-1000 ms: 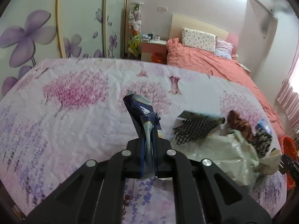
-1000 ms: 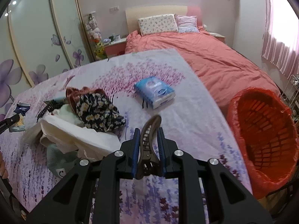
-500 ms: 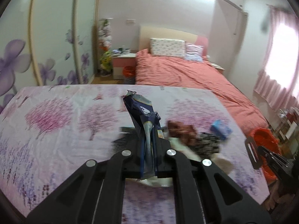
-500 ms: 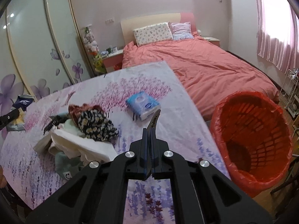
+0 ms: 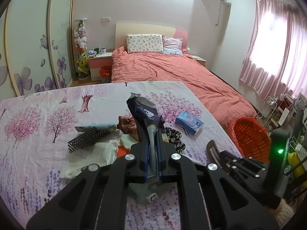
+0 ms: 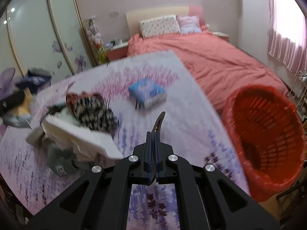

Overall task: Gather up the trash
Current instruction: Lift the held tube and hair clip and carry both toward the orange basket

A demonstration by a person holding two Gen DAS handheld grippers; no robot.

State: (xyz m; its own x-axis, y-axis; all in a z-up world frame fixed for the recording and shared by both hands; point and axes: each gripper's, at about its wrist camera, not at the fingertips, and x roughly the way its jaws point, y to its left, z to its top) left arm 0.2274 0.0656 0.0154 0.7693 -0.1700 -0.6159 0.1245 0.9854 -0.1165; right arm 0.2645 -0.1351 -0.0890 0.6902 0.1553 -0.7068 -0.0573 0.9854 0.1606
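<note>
Left wrist view. The left gripper (image 5: 152,164) was pinching a crumpled dark blue wrapper (image 5: 143,113), which stood upright between the fingers above the flowered bedsheet (image 5: 38,118). A pile of cloth and paper (image 5: 107,145) lay just beyond the fingertips. At 3 o'clock, off the sheet's edge, stood the red basket (image 5: 249,136) with its red liner. The right gripper (image 5: 220,153) entered at 4 o'clock; its grip could not be read from here.

Right wrist view. The right gripper (image 6: 153,153) had its fingers pressed onto a thin brown strip (image 6: 158,122) — probably a hair clip — projecting toward 12 o'clock. The basket (image 6: 268,134) filled the 3 o'clock side, mouth open. A blue tissue pack (image 6: 147,94) lay on the sheet at 12 o'clock. The frame was motion-blurred.

Step in hand, as judged: carry to the bin, both grippers loaded. The next move calls for bringing each load over the basket mouth before opening the fingers.

Only the right view showed the basket's interior; only the left view showed both grippers together.
</note>
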